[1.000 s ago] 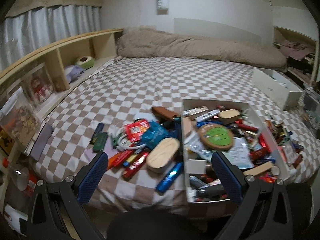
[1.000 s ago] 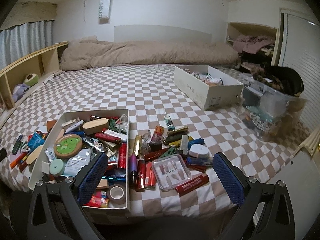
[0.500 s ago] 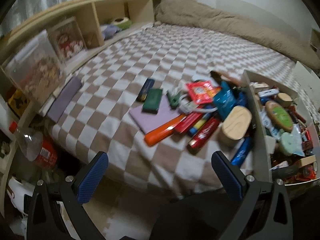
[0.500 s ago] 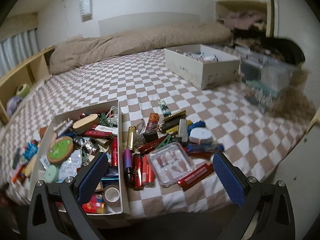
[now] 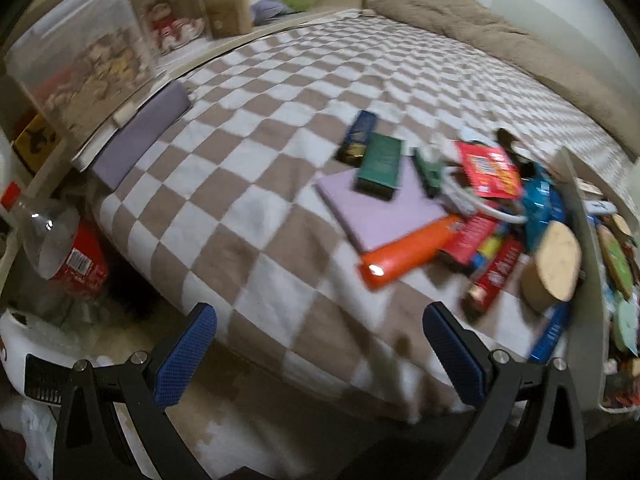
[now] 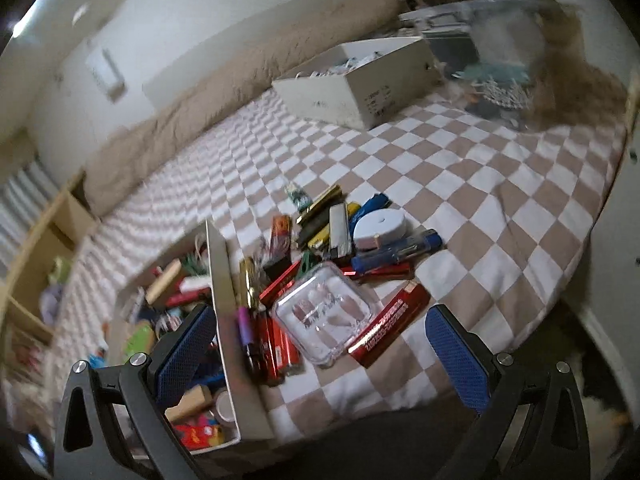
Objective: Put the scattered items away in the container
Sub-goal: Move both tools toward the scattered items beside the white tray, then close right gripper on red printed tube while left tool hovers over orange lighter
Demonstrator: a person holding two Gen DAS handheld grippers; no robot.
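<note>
Blue-padded left gripper [image 5: 319, 354] wide open, empty, hovering at the bed edge. Orange tube [image 5: 408, 254] and purple notebook [image 5: 380, 202] lie ahead of it, slightly right; white box [image 5: 582, 248] sits far right. Right gripper [image 6: 320, 354] also wide open, empty. Clear case [image 6: 326, 312] and red tube [image 6: 390, 324] sit just ahead between its fingers; same box [image 6: 222, 280] ahead-left, already full of clutter.

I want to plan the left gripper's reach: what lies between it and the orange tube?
In the left wrist view, only bare checkered blanket lies between the open left gripper and the orange tube.
</note>
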